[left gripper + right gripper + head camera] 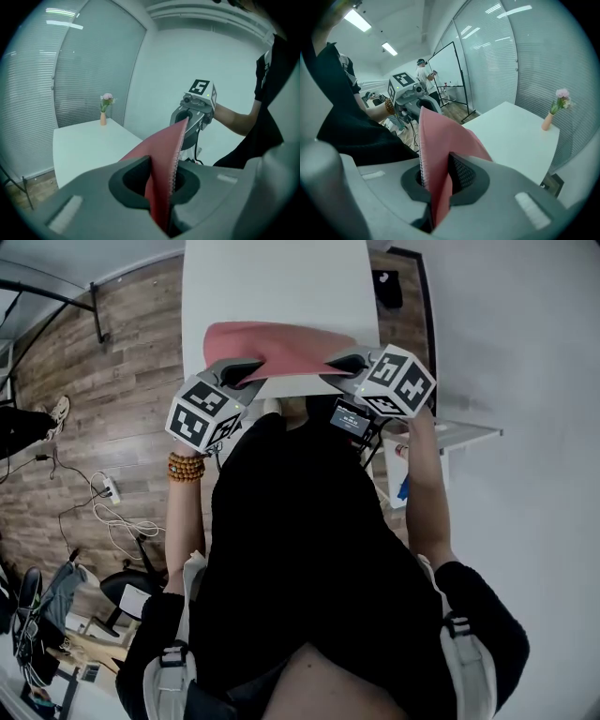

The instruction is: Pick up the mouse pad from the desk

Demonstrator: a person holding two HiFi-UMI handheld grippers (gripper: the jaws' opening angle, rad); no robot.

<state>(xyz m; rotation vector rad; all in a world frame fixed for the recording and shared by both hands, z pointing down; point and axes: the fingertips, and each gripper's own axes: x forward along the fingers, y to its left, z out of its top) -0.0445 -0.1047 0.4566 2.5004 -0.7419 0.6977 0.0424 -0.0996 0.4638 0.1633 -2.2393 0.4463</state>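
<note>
the left hand-held gripper [246, 371] and the right hand-held gripper [343, 363] each clamp one end of the pink mouse pad [281, 346], above the white surface [272, 287].

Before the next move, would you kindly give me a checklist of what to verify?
1. Grip of the left gripper on the mouse pad: ok, jaws shut on one edge.
2. Grip of the right gripper: ok, jaws shut on the opposite edge.
3. Pad lifted clear of the desk: ok.
4. Pad flat between the grips: not ok, it bows.
5. Flower vase well away from the pad: ok.
6. Spot to set the pad down: cannot tell.
</note>
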